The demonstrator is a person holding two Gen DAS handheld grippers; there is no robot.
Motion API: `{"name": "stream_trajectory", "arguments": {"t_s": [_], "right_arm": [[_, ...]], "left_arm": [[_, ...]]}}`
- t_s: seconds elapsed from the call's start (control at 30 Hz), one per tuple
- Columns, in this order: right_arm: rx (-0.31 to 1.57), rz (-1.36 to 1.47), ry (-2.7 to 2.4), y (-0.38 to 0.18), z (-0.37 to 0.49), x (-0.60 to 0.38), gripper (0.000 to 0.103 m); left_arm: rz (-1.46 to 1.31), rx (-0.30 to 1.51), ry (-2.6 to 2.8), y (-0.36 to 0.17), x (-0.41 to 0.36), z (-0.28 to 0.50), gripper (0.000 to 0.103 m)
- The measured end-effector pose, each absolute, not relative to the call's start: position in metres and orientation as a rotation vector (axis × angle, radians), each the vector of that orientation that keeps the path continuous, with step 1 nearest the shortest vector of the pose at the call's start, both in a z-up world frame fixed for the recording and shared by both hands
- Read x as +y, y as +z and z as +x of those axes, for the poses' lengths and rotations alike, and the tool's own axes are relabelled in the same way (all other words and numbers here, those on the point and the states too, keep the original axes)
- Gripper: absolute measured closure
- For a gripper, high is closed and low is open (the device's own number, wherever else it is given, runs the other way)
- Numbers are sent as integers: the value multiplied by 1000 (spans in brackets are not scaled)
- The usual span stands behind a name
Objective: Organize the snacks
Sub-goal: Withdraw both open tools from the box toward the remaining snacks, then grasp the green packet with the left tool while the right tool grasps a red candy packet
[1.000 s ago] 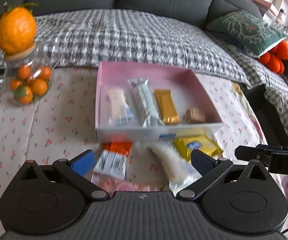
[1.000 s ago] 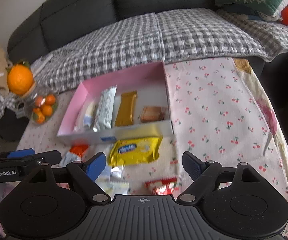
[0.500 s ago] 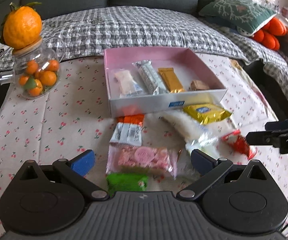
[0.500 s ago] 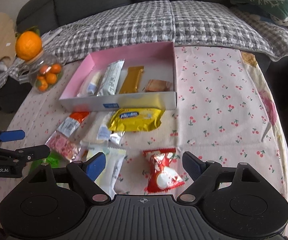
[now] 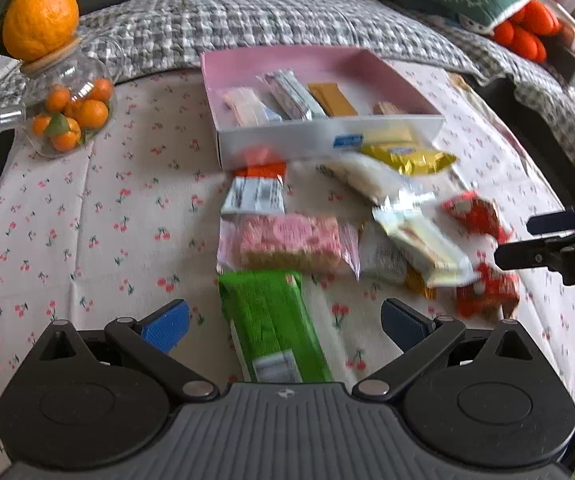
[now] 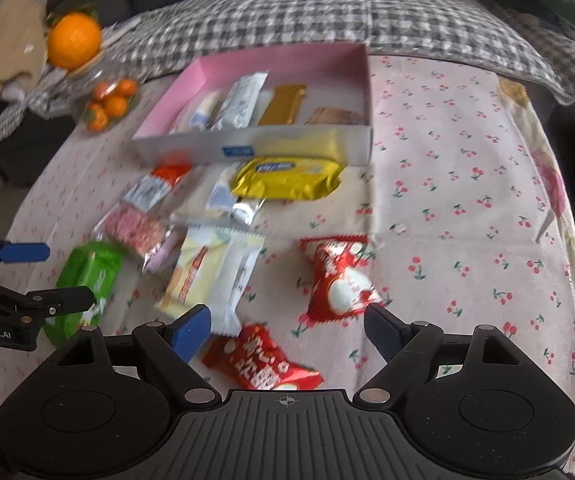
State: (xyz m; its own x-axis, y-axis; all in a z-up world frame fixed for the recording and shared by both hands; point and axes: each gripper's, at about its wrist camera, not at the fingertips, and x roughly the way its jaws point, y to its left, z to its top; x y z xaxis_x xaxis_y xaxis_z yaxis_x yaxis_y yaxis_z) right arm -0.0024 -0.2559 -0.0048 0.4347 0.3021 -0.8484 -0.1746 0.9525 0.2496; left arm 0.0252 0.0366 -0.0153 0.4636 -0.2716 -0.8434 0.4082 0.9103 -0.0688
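My left gripper point(image 5: 283, 322) has its fingers spread wide and holds nothing; the green packet point(image 5: 275, 332) lies on the desk point(image 5: 87, 220) between them, low in the centre of the left wrist view. My right gripper point(image 6: 287, 326) is spread too and empty, with a red packet point(image 6: 261, 362) between its fingers at the bottom centre of the right wrist view and a second red packet point(image 6: 337, 278) just above it, near the right fingertip.

The pink box point(image 5: 287, 62) sits in the upper middle of the left view, and inside it I see four wrapped bars side by side. Loose snacks lie in front of it: a yellow packet point(image 5: 411, 158) touching the box's front wall, an orange-and-white packet point(image 5: 257, 190), a pink wafer pack point(image 5: 287, 242) and a pale cream packet point(image 5: 423, 246).

At the upper left stands a glass jar point(image 5: 67, 108) of small oranges with a big orange point(image 5: 39, 14) on top
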Motion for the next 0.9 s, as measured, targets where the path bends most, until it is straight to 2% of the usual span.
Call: {"name": "stream_trajectory", "arguments": {"t_s": [0.57, 0.73, 0.9], "right_arm": [[1016, -128, 427, -34, -31, -224, 17], [1014, -133, 444, -41, -34, -224, 17], [1014, -116, 423, -41, -32, -227, 17]], "left_arm": [[156, 895, -500, -46, 56, -15, 1], [138, 880, -501, -47, 54, -13, 3], [125, 875, -500, -45, 51, -12, 12]]}}
